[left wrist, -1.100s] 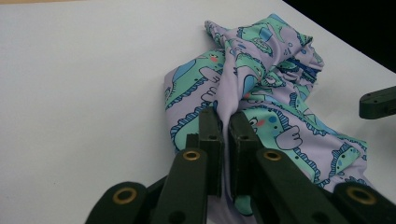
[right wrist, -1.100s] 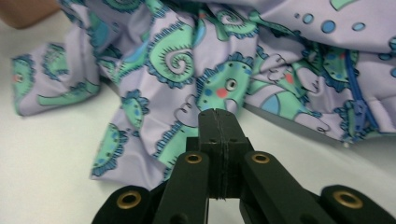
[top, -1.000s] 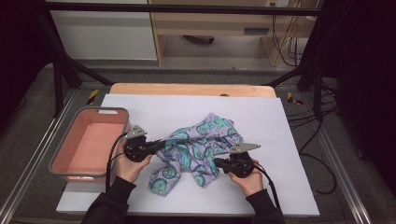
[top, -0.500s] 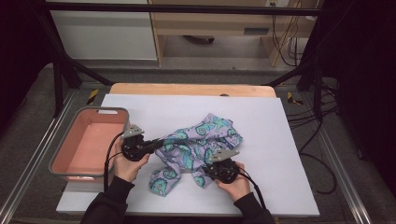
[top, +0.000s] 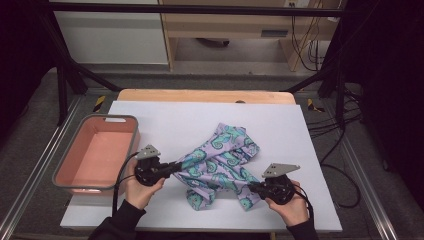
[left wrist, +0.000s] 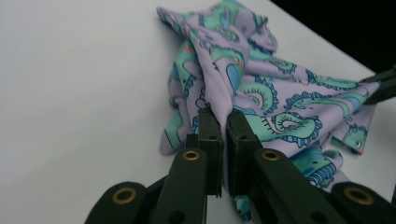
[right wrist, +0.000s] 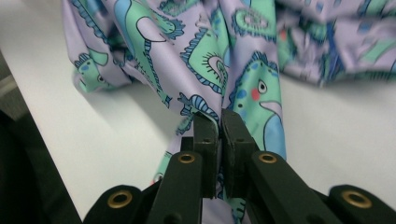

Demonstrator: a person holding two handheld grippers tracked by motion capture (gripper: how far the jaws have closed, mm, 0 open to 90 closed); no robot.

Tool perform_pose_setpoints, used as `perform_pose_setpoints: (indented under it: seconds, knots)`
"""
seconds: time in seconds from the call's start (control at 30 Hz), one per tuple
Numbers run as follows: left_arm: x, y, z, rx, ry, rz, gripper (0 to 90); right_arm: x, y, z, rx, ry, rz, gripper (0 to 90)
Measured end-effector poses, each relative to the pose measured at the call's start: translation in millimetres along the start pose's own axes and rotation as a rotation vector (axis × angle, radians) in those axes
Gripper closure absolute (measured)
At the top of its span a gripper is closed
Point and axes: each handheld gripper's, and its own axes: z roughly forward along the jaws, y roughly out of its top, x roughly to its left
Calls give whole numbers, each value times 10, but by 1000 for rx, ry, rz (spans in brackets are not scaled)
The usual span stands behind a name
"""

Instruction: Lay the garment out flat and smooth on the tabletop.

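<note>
Two pinches on lilac cloth with teal sea-creature print, crumpled mid-table on white board. My left gripper clamped on raised fold; my right gripper clamped on near edge. Best pull apart evenly, low, keeping tension so cloth spreads flat. Pinched hems hidden between jaws; underside folds unreadable. Pink plastic bin stands left.

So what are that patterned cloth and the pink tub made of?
The cloth looks like thin, soft, matte printed fabric: it crumples and drapes in folds. The tub seems to be plastic, smooth and faintly glossy, with a grey moulded rim, though that is less sure.
</note>
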Motion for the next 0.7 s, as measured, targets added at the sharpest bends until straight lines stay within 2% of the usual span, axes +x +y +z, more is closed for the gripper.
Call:
perform_pose_setpoints:
  seconds: [0.1,0.17,0.27,0.33,0.47,0.57,0.7]
  knots:
    - [-19,-68,98,33,-1,7,839,-14,-108,153,60,17,10,846]
    - [-4,-81,131,38,4,9,814,-11,-107,191,61,21,19,799]
    - [23,-55,129,16,6,7,726,-8,-44,122,-11,22,2,689]
    - [35,-11,125,2,8,23,649,-22,4,77,-64,20,3,616]
    - [57,112,168,-18,15,43,427,-84,116,112,-142,-24,25,468]
    - [80,226,243,-9,22,53,318,-141,198,227,-163,-60,45,373]
    - [102,339,385,22,-6,45,258,-216,260,400,-152,-82,61,364]
